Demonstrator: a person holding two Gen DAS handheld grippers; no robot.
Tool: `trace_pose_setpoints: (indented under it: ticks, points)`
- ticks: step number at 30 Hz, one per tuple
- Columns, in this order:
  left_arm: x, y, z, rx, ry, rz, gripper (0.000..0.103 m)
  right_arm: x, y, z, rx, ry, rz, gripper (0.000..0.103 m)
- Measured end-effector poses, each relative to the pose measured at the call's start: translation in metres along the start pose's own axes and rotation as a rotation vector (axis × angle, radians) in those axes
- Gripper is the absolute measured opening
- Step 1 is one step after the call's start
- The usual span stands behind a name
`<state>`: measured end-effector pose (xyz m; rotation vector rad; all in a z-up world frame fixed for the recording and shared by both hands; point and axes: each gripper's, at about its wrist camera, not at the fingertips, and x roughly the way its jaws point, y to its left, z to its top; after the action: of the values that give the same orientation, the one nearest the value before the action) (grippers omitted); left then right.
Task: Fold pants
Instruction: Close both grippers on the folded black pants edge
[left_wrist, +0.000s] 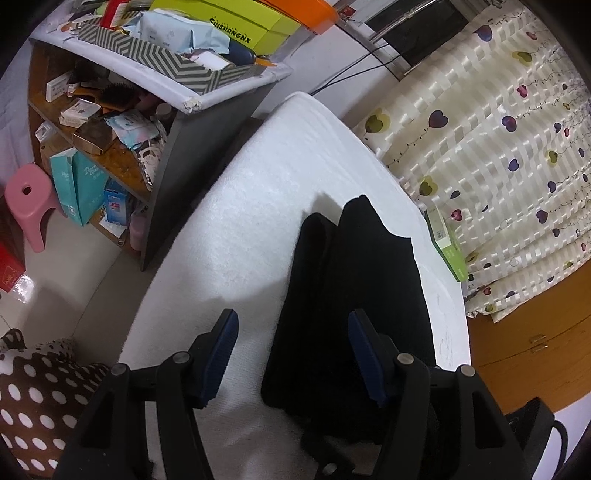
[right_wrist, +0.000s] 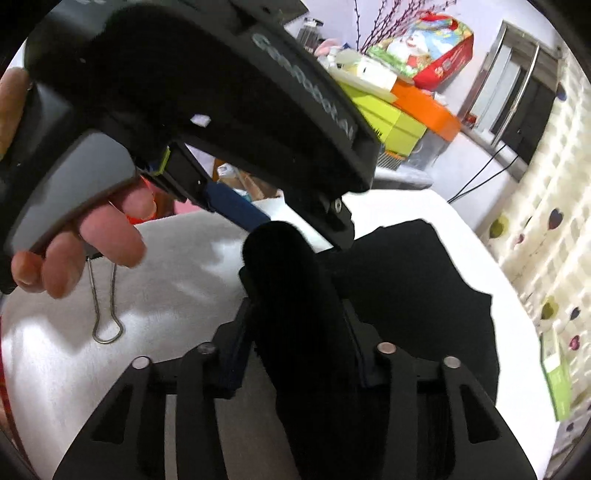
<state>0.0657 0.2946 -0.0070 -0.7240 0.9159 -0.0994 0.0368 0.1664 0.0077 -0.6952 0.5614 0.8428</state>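
While lying on the white towelled tabletop (left_wrist: 258, 192), black fabric pants (left_wrist: 354, 280) pinched in right gripper (right_wrist: 295, 317); left gripper (left_wrist: 291, 332) spread wide, empty. Carry raised fold over level, align edges, then release.

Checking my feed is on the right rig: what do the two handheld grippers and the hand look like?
Left gripper: black angular linkage arms, silver pivot pins, ribbed blue fingers. Right gripper has the same black arms and silver pins. The left's body shows grey lettering, a dangling wire loop, and a bare, sleeveless hand.
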Motion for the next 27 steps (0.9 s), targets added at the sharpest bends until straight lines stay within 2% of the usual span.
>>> trace_pose_setpoints:
  ticks: [2,5,14,21,24,27]
  points:
    - [0.002,-0.001,0.0,0.006,0.01,-0.007,0.065,-0.006,-0.002,0.001,0.012,-0.027,-0.022,0.035]
    - [0.007,-0.002,-0.001,0.01,0.033,-0.022,0.067,-0.006,-0.012,0.003,0.054,-0.037,-0.007,0.033]
    - [0.03,-0.01,0.004,-0.008,0.122,-0.165,0.067,-0.012,-0.011,0.002,0.079,-0.056,-0.001,0.033]
    - [0.047,-0.031,0.013,0.037,0.167,-0.184,0.068,-0.019,-0.007,-0.001,0.081,-0.079,0.001,0.033]
    - [0.052,-0.043,0.014,0.094,0.186,-0.158,0.068,-0.019,-0.007,-0.001,0.084,-0.08,0.008,0.033]
    - [0.056,-0.046,0.016,0.107,0.196,-0.15,0.068,-0.02,-0.006,-0.001,0.083,-0.08,0.022,0.035]
